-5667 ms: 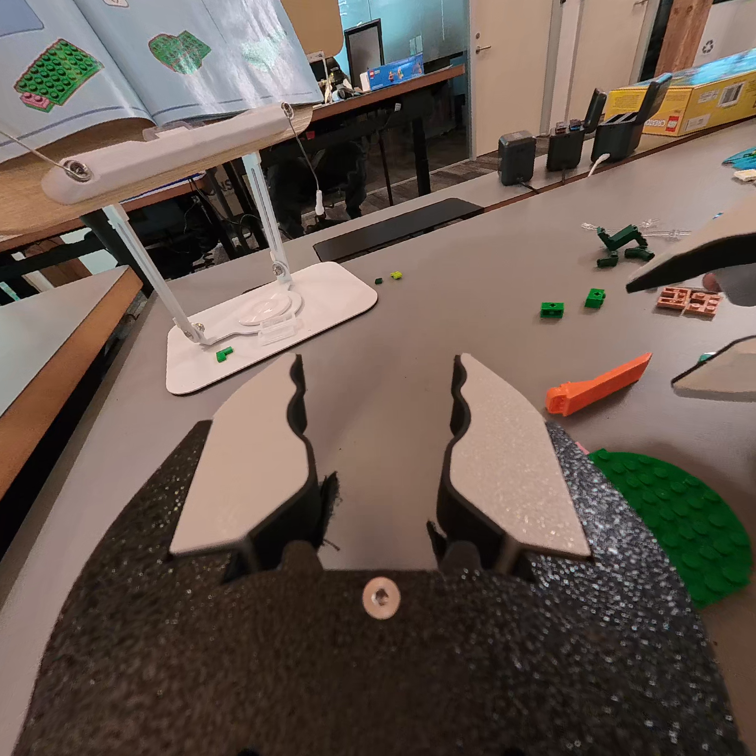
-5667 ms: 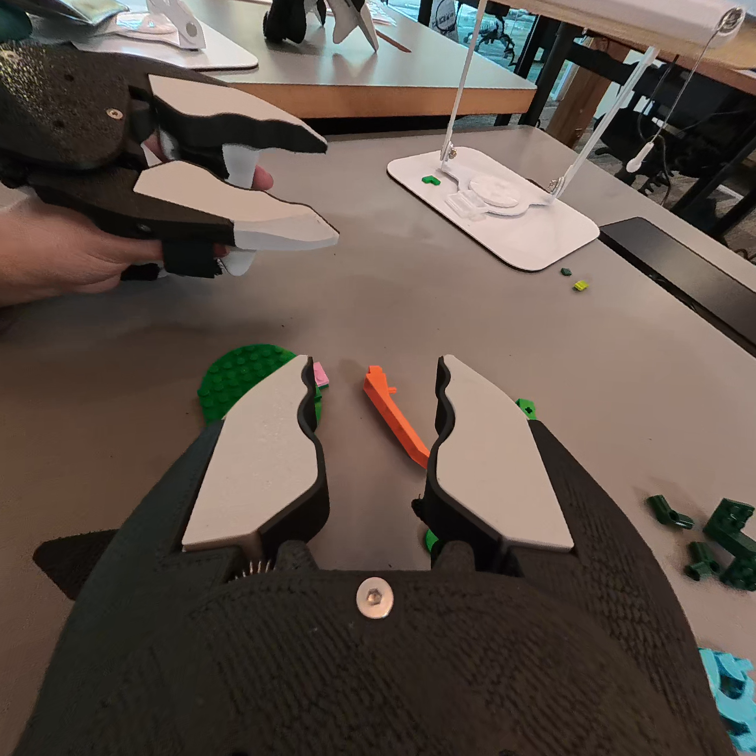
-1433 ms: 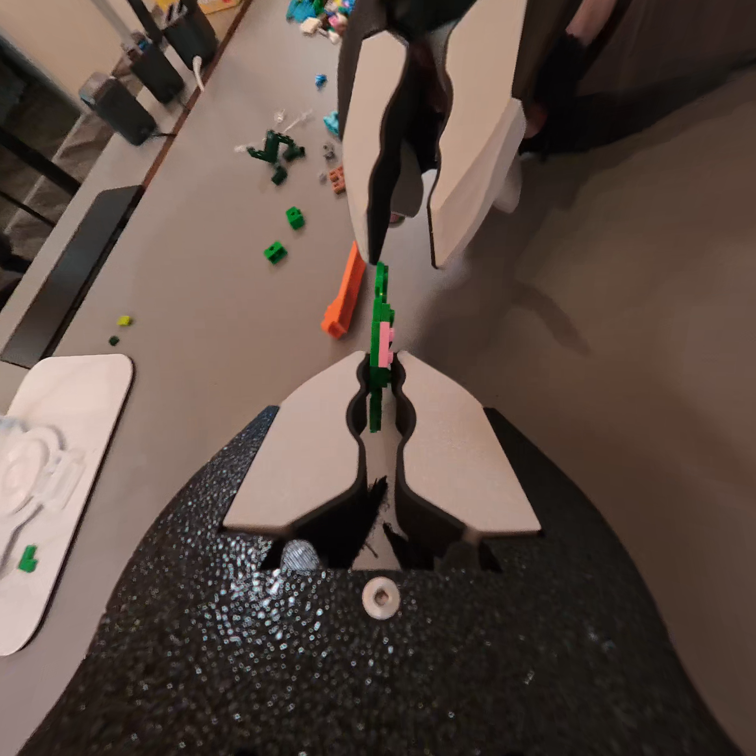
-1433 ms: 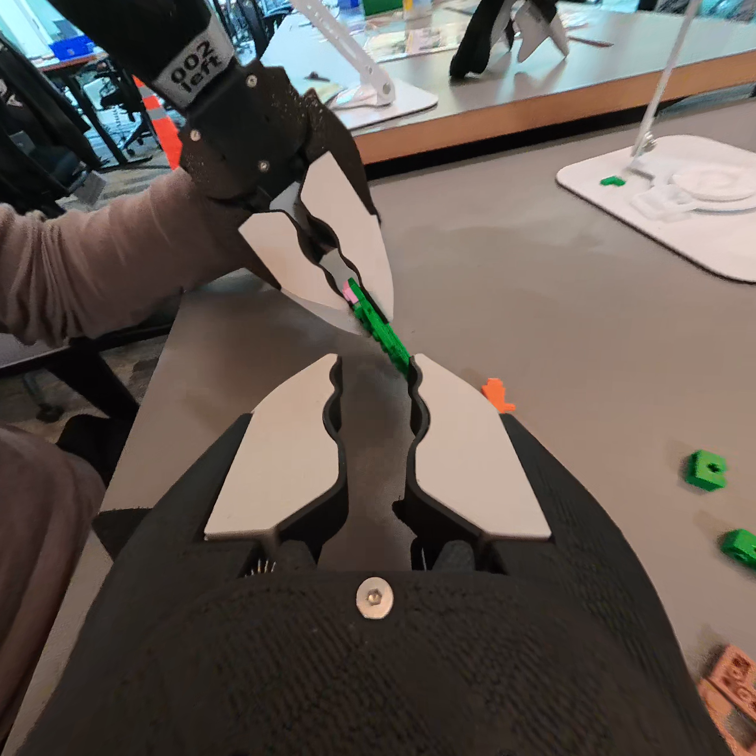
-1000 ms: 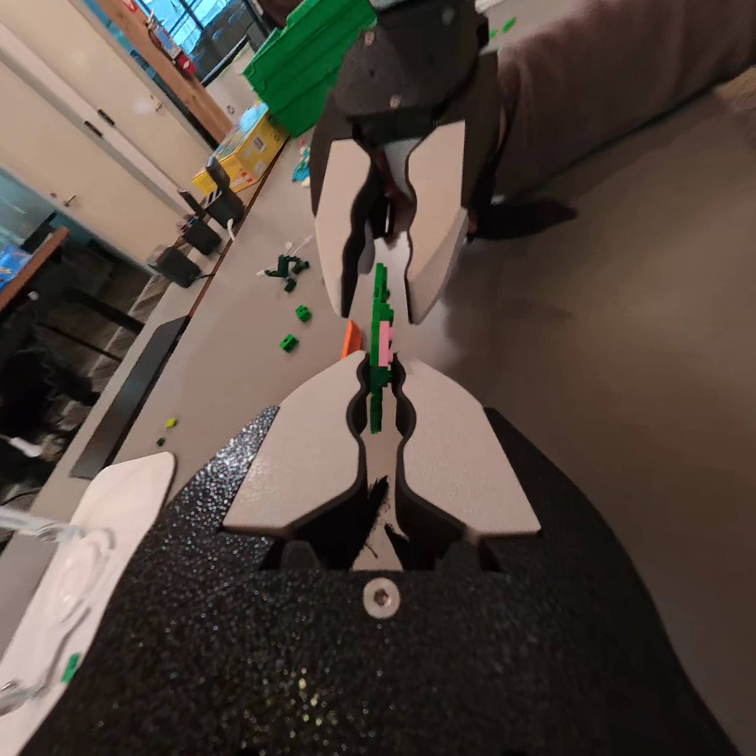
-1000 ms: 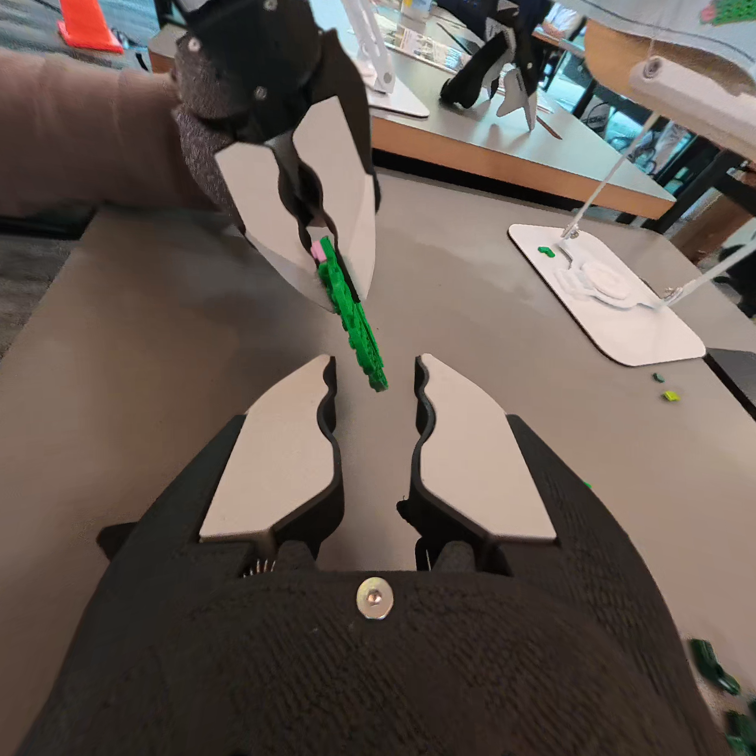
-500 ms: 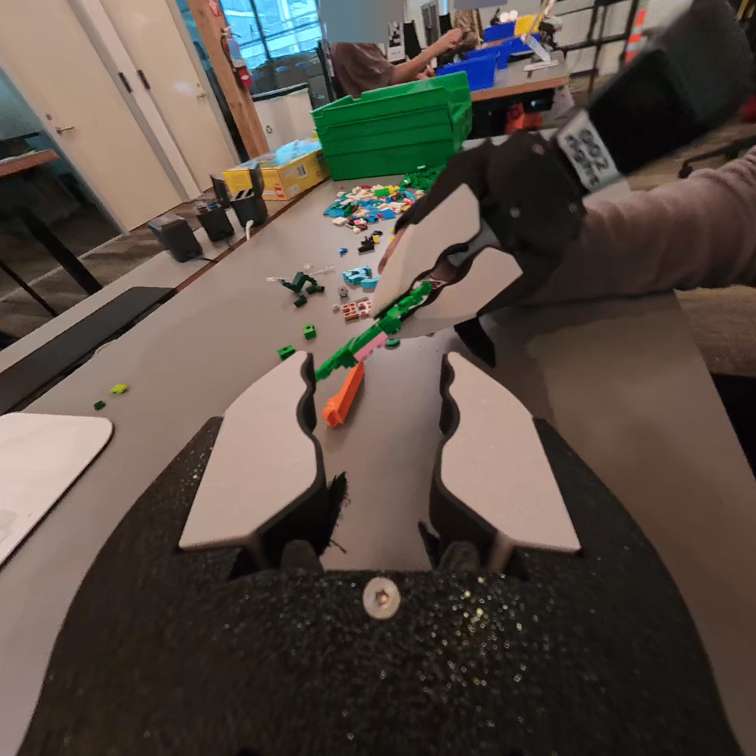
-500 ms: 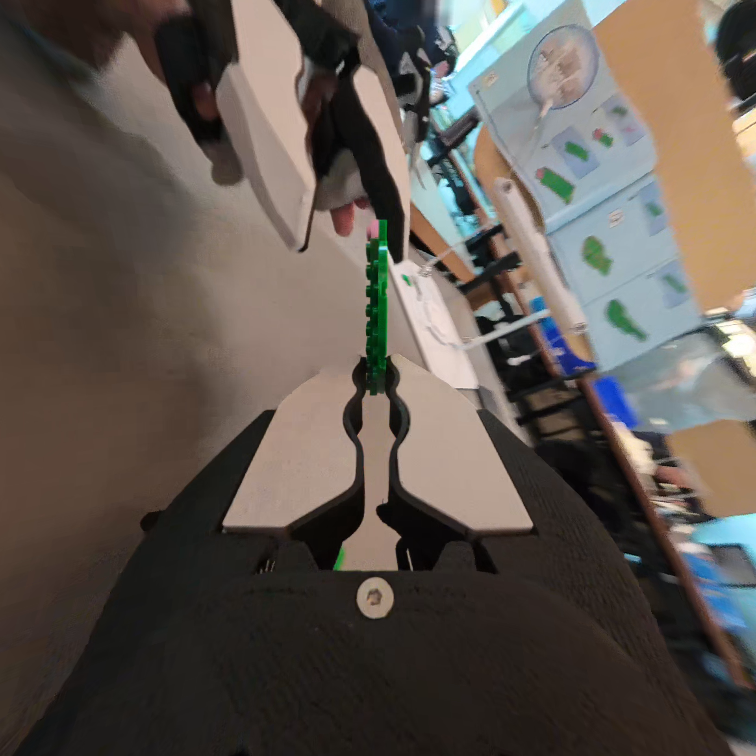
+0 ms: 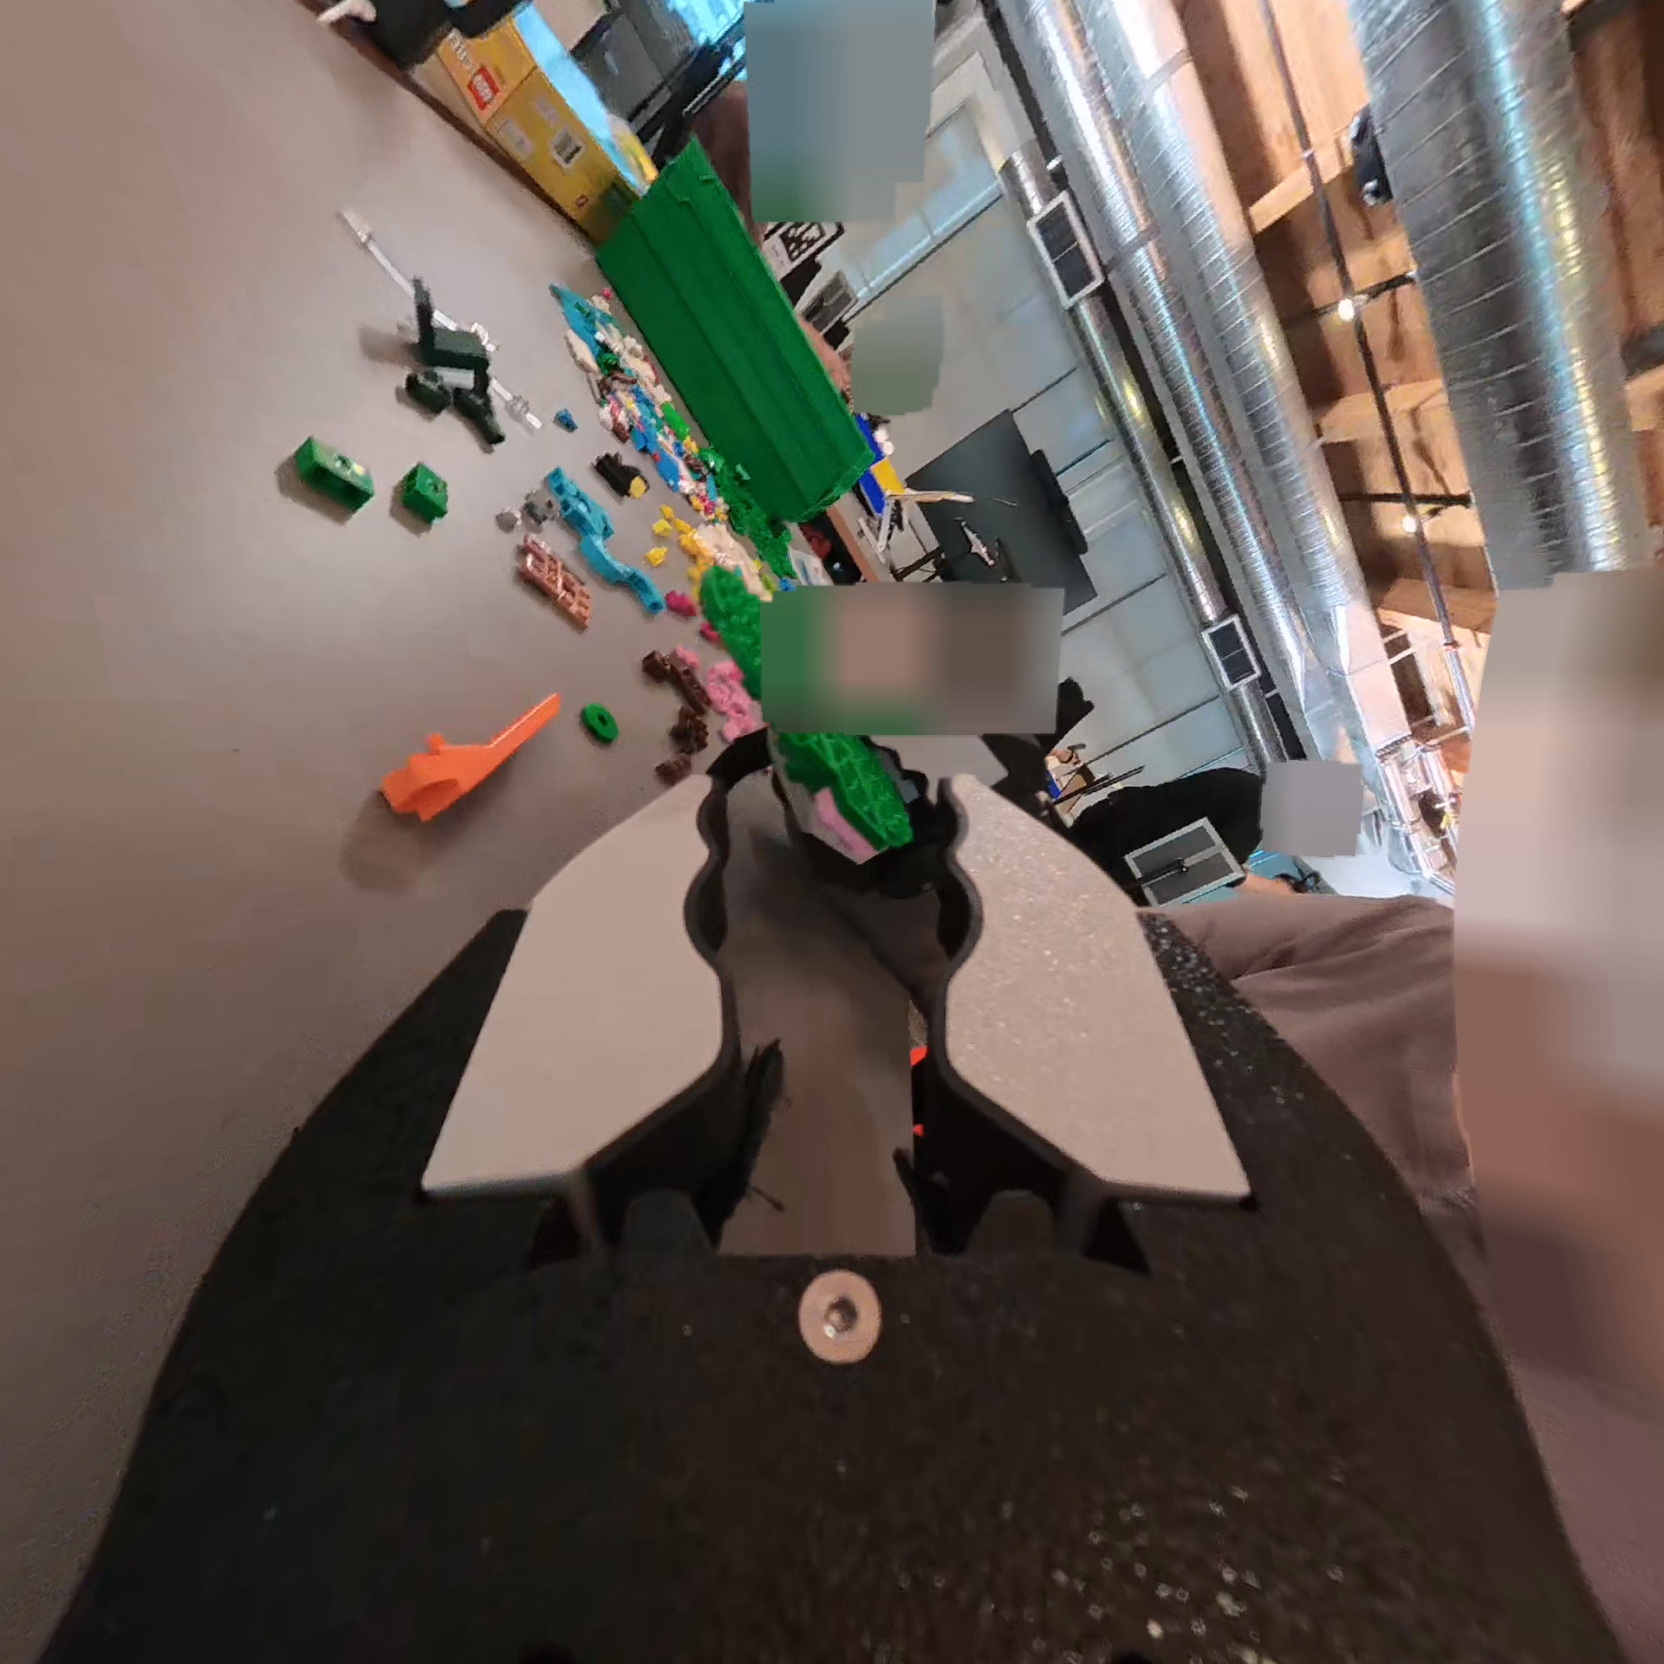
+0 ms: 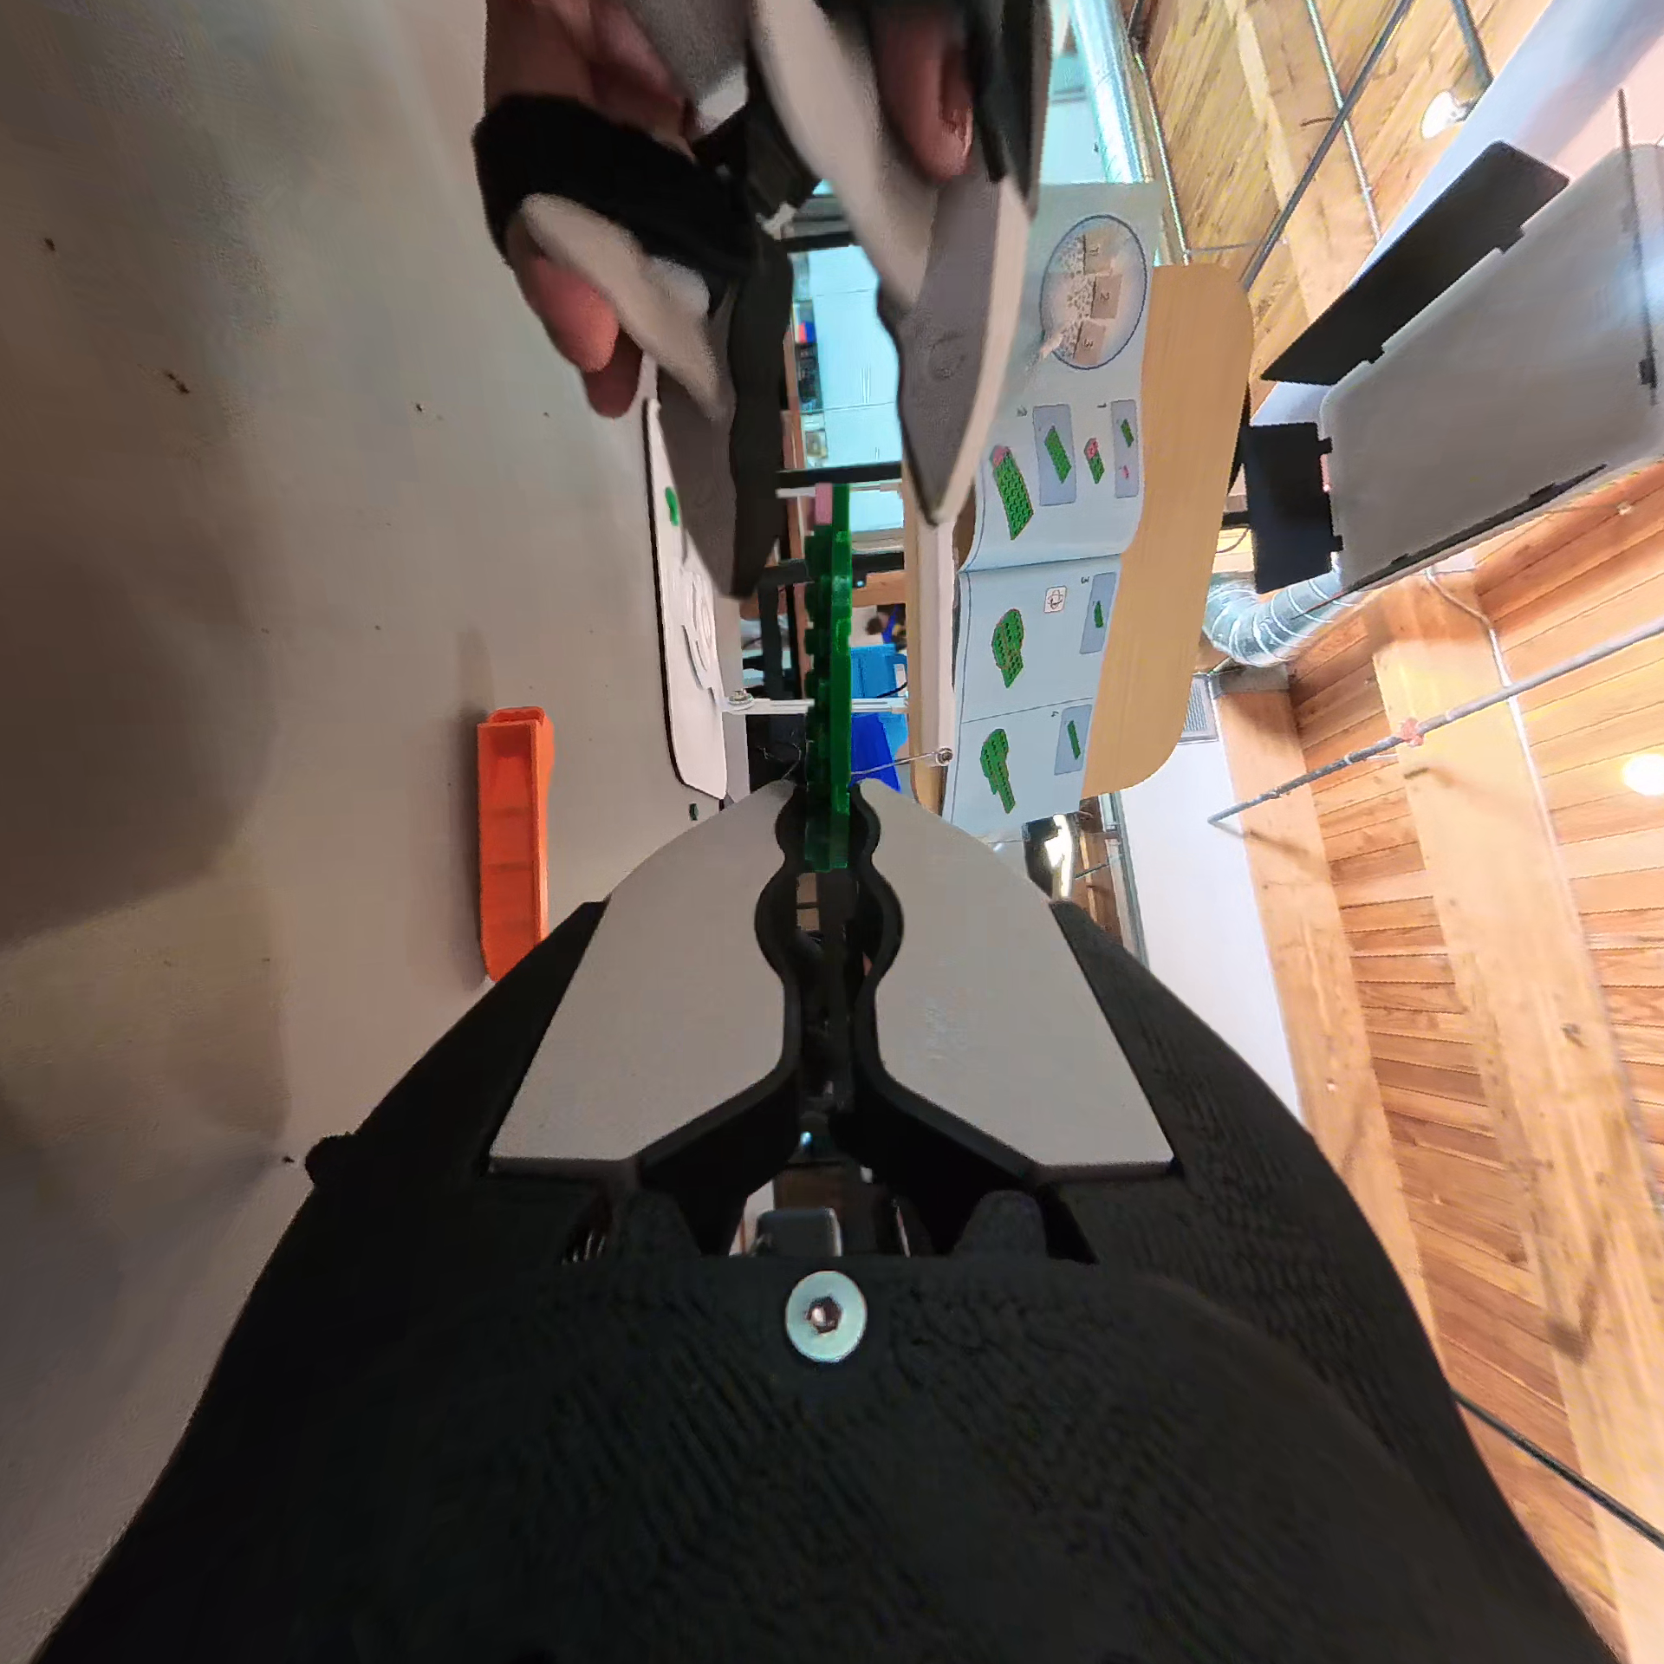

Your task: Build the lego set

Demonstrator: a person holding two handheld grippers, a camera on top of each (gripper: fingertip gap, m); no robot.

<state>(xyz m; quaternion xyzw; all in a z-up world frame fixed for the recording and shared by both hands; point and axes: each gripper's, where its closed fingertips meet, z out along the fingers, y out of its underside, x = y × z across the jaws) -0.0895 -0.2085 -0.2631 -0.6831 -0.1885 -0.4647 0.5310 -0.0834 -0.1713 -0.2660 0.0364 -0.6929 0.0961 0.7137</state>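
My right gripper (image 10: 827, 797) is shut on the near end of a green lego plate assembly (image 10: 828, 666), seen edge-on and held in the air above the table. A small pink brick (image 10: 821, 501) sits at its far end. My left gripper (image 10: 842, 549) is open, its fingers on either side of that pink end without closing on it. In the left wrist view the left gripper (image 9: 828, 801) is open, and the green plate (image 9: 846, 779) with the pink brick (image 9: 842, 824) lies just beyond its tips. The right gripper is mostly hidden there.
An orange brick separator (image 9: 468, 761) lies on the grey table (image 9: 180, 630). Loose bricks (image 9: 630, 504), two green bricks (image 9: 333, 468) and a dark green sub-build (image 9: 450, 360) lie beyond. Green bins (image 9: 720, 333) and a yellow box (image 9: 531, 126) stand behind. An instruction booklet (image 10: 1053, 585) leans on a wooden stand.
One second ago the left gripper held the plate and the right was open. The right gripper then shut on it and the left let go. Both views have since rolled sideways.
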